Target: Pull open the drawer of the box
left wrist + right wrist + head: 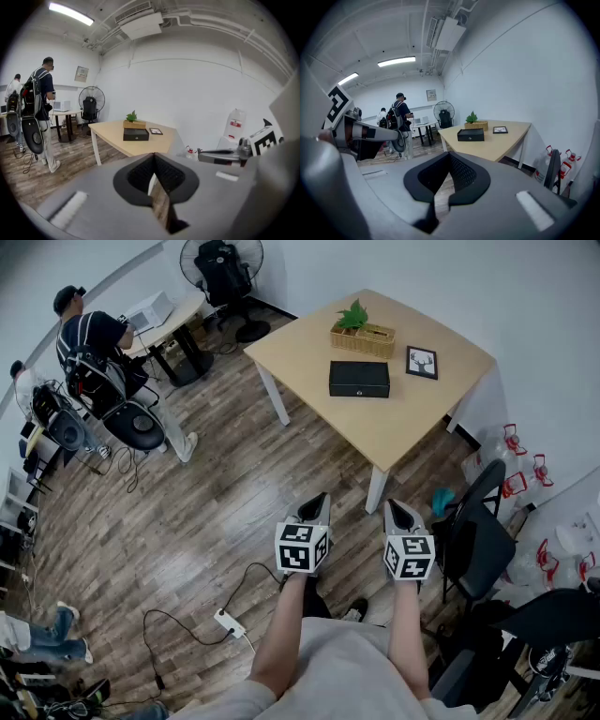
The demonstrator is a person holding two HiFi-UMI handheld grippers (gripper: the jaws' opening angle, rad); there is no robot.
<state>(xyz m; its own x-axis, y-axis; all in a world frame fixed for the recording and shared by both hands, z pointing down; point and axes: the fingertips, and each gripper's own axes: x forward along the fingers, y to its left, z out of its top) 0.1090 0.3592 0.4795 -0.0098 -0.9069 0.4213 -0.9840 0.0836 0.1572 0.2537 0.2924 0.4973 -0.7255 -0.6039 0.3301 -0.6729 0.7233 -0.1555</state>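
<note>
The black box (359, 379) sat on the far wooden table (398, 423), drawer closed, well apart from both grippers. The left gripper (318, 501) and right gripper (399, 508) hung near, jaws pressed together, empty. Beyond the box, a woven planter (364, 339) held a green plant (353, 315).

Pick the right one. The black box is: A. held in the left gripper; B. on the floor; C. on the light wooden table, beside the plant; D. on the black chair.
C: the black box lies on the table, right by the plant.
</note>
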